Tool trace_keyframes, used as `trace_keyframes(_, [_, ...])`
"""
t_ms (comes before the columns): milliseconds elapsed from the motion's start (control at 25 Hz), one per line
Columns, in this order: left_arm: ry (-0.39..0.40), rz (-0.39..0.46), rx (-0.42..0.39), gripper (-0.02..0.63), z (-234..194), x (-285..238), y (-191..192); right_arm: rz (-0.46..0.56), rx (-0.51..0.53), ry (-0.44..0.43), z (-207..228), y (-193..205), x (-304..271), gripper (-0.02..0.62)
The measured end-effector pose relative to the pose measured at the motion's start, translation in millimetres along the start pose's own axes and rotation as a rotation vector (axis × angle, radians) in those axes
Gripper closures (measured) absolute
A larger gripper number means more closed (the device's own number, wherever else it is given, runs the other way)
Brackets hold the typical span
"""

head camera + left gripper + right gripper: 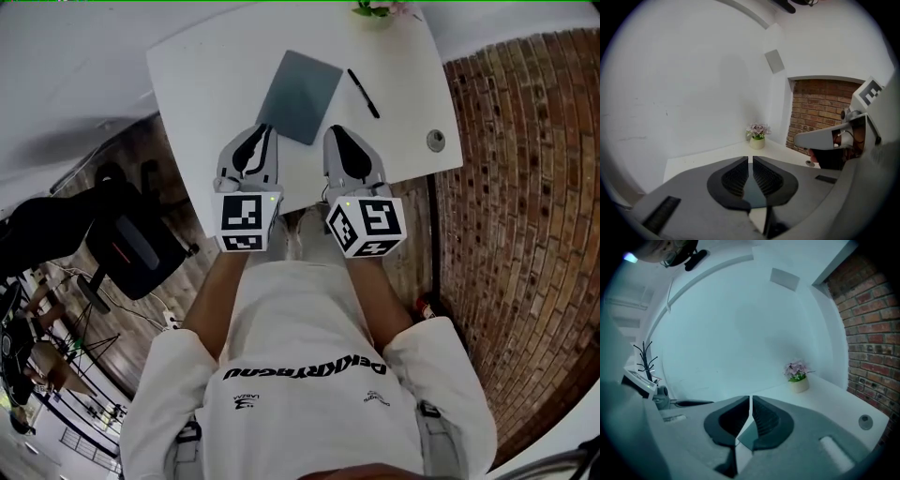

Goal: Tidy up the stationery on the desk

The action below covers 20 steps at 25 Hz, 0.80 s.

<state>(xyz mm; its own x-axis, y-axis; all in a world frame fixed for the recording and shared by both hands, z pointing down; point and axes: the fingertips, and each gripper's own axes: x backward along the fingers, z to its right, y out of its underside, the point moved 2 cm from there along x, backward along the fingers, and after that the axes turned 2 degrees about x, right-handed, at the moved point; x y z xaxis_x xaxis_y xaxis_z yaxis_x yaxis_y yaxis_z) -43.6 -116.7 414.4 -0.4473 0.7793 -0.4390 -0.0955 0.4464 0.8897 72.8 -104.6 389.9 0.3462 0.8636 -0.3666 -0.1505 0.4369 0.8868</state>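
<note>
Black letters ran across the person's white shirt (309, 366), but they were upside down and I could not read them for sure. Each tong carried a cube (247, 220) with black and white square patterns on it. There were no words on the desk things.

The desk (216, 66) was white, flat and smooth. The notebook (300, 96) lay on it, a thin gray rectangle with rounded corners and a plain cover. It lay tilted, just ahead of the two tongs. The pen (364, 93) was a thin black stick. It lay on the desk near the notebook's right side and did not touch it.

The left gripper (266, 129) was over the near edge of the desk. Its dark ridged pads (736, 177) were together, with only a thin slit between them, and they held nothing. The right gripper (334, 132) was beside it. Its jaws were together in the same way and held nothing.

A small round flower pot (799, 385) with pink flowers stood at the far end of the desk. A round gray hole (436, 141) was near the desk's right edge. The wall (874, 333) on the right was rough red brick. A black chair (131, 248) stood to the left.
</note>
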Motion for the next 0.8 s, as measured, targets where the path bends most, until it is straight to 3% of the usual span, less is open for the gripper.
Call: trace_keyframes(800, [0.067,-0.262,0.067,0.551,-40.9,-112.3,72.0,-0.217,-0.192,0.09,61.8,94.2,-88.8,0.512])
